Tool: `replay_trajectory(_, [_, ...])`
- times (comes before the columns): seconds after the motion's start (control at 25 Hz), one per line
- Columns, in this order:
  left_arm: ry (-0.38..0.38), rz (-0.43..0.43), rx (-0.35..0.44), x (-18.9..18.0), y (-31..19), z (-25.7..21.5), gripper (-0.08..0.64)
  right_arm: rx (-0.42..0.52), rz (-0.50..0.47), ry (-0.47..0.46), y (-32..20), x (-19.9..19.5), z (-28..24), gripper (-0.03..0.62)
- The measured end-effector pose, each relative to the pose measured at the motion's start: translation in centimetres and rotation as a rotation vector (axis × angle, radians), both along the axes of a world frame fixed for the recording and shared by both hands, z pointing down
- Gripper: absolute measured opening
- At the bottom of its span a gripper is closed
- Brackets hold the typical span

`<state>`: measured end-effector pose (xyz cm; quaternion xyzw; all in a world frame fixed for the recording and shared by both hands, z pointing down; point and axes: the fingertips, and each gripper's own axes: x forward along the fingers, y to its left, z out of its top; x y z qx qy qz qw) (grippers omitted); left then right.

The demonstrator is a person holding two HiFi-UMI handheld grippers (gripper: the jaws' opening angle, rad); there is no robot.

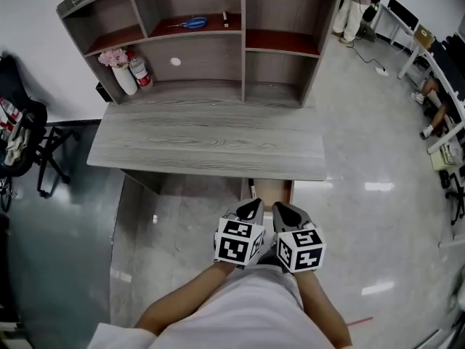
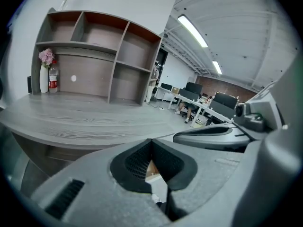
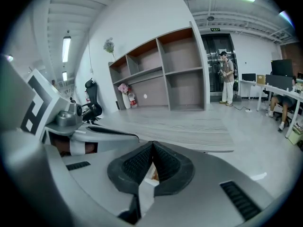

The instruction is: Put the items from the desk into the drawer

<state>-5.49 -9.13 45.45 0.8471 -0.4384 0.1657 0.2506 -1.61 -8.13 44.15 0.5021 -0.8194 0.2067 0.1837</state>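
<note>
Plainly grey, wood-grained desk

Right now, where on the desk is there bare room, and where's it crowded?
The desktop is bare from its front edge back to the hutch. Crowded only at the back left, where the vase and bottle stand. Upper middle shelf holds scissors; the right-hand compartments show nothing.

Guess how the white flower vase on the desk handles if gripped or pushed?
The white vase looks tall and narrow with flowers on top, so it probably tips if pushed high. Its smooth wall may slip in the jaws and is likely fragile. The bottle stands right beside it, so a nudge may knock both.
</note>
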Motion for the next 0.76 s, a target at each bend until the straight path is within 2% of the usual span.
replay_trajectory(0.76, [-0.007, 0.01, 0.005, -0.5, 0.13, -0.13, 0.003, -0.011, -0.013, 0.01, 0.09, -0.92, 0.21, 0.002])
